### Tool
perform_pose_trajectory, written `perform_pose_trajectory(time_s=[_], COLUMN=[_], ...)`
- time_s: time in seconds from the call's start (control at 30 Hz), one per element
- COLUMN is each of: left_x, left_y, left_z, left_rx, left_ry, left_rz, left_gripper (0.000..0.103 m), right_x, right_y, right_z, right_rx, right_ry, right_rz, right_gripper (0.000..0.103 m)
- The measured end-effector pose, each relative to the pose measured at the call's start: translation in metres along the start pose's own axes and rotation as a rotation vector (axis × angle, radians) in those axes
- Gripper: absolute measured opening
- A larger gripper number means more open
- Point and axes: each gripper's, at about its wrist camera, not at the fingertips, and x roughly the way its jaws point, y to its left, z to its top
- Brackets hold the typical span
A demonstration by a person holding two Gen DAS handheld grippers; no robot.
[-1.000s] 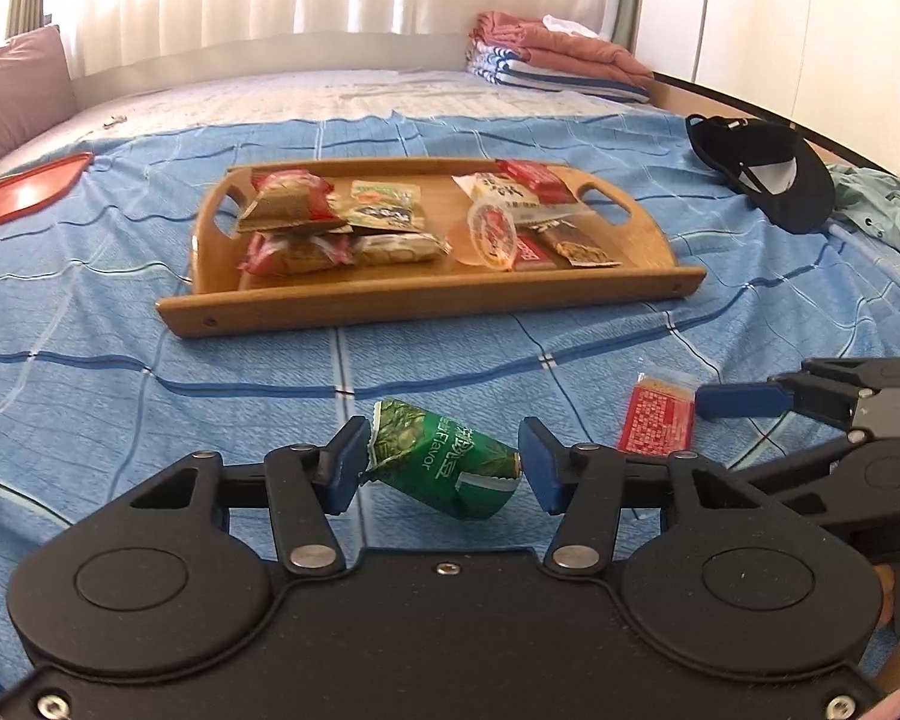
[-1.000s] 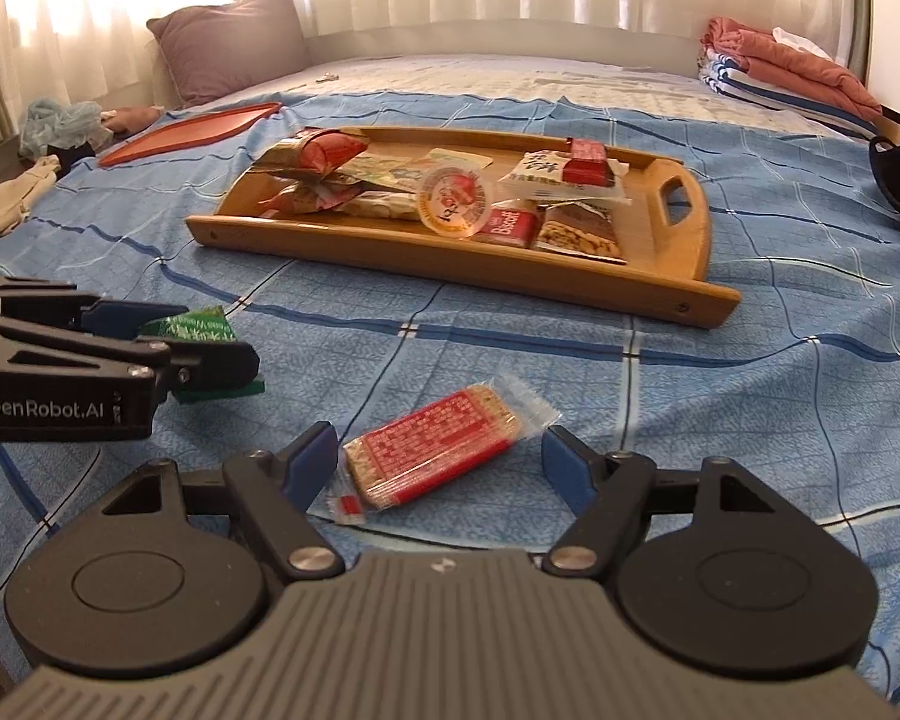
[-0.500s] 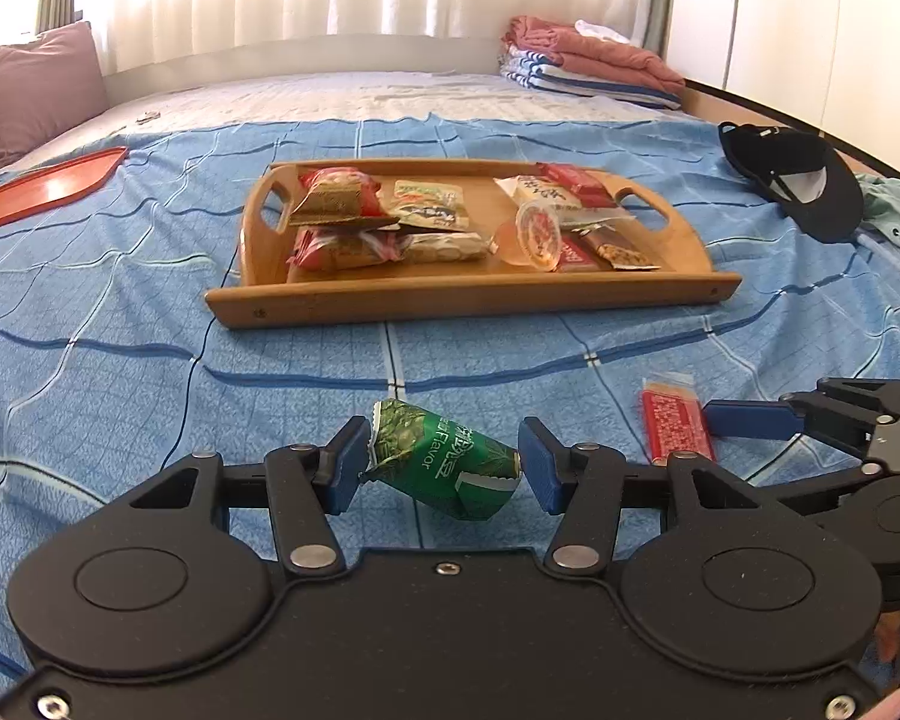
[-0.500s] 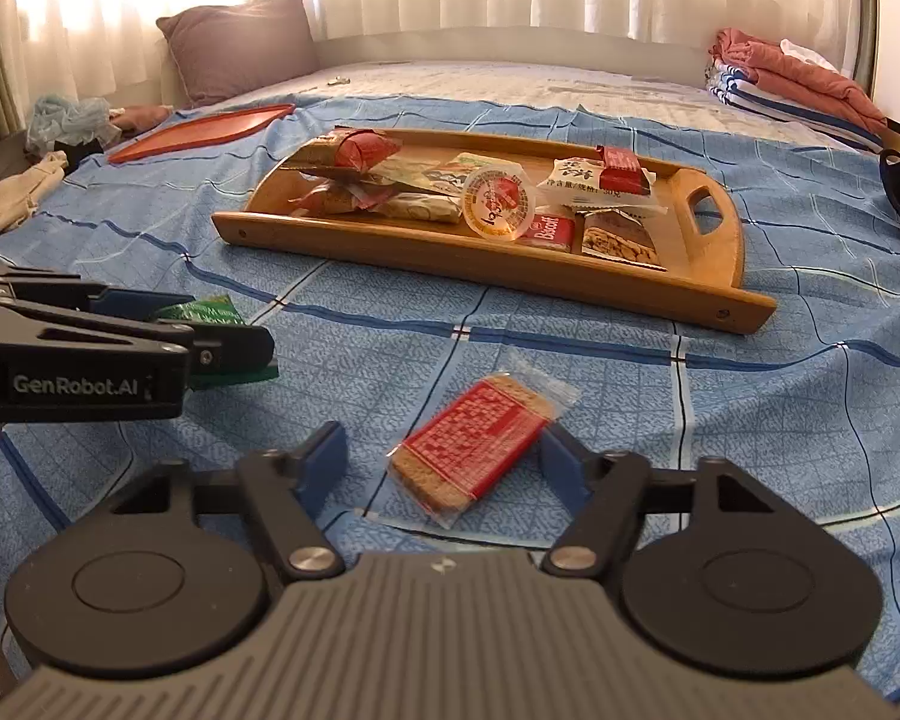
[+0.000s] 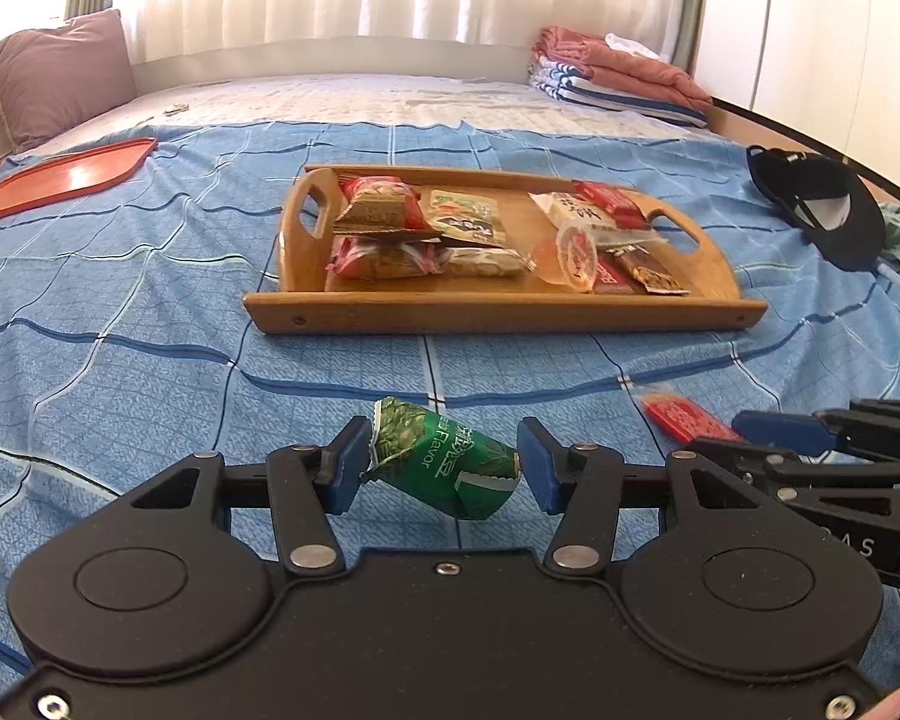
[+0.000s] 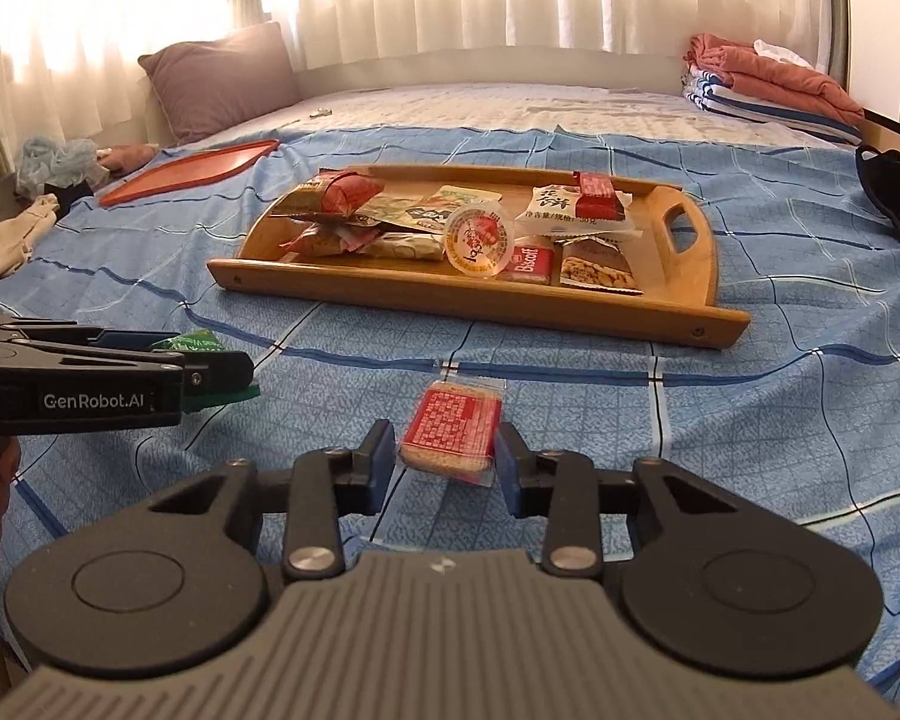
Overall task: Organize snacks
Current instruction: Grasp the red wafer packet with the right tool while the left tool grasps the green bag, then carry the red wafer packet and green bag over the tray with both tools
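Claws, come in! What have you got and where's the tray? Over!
Left claw shut on green packet. Right claw shut on red bar. Wooden tray ahead, path open.

The black cap [image 6: 897,204] at 3 o'clock is cut off by the right wrist view's edge. The left gripper [image 6: 222,369] covers most of the green packet [image 6: 195,341]. Lower packets in the wooden tray [image 5: 498,303] lie partly under others, their print too small to read.
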Motion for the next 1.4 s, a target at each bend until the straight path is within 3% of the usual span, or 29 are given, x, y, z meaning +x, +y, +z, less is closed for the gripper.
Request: perform_pose_trajectory(time_s=[0.13, 0.2, 0.37, 0.4, 0.47, 0.5, 0.77, 1.03, 1.4], left_x=[0.0, 0.001, 0.002, 0.002, 0.003, 0.003, 0.002, 0.006, 0.037], left_y=[0.003, 0.004, 0.006, 0.006, 0.007, 0.007, 0.008, 0.01, 0.013], left_z=[0.0, 0.0, 0.0, 0.001, 0.002, 0.003, 0.027, 0.074, 0.138], left_rx=[-0.005, -0.009, -0.009, -0.011, -0.014, -0.014, 0.001, -0.028, -0.044], left_ry=[-0.007, -0.005, -0.007, -0.008, -0.01, -0.011, -0.049, -0.088, -0.117], left_rz=[0.005, 0.006, 0.003, 0.003, 0.004, 0.004, -0.001, -0.021, -0.034], left_gripper=[0.051, 0.051, 0.051, 0.051, 0.051, 0.051, 0.05, 0.05, 0.05], right_x=[0.006, 0.009, 0.021, 0.023, 0.026, 0.025, 0.013, 0.01, 0.036], right_y=[-0.002, -0.004, -0.002, -0.001, 0.003, 0.005, 0.005, -0.013, -0.036], right_z=[-0.001, -0.003, -0.002, -0.002, 0.0, 0.002, 0.02, 0.065, 0.118], right_rx=[-0.001, 0.008, 0.01, -0.002, -0.016, -0.02, -0.01, 0.044, 0.118], right_ry=[0.027, 0.032, 0.038, 0.042, 0.052, 0.051, 0.013, -0.037, -0.044], right_rz=[-0.021, -0.026, -0.054, -0.06, -0.058, -0.057, -0.041, -0.049, -0.053], right_gripper=[0.044, 0.06, 0.067, 0.063, 0.04, 0.038, 0.038, 0.038, 0.038])
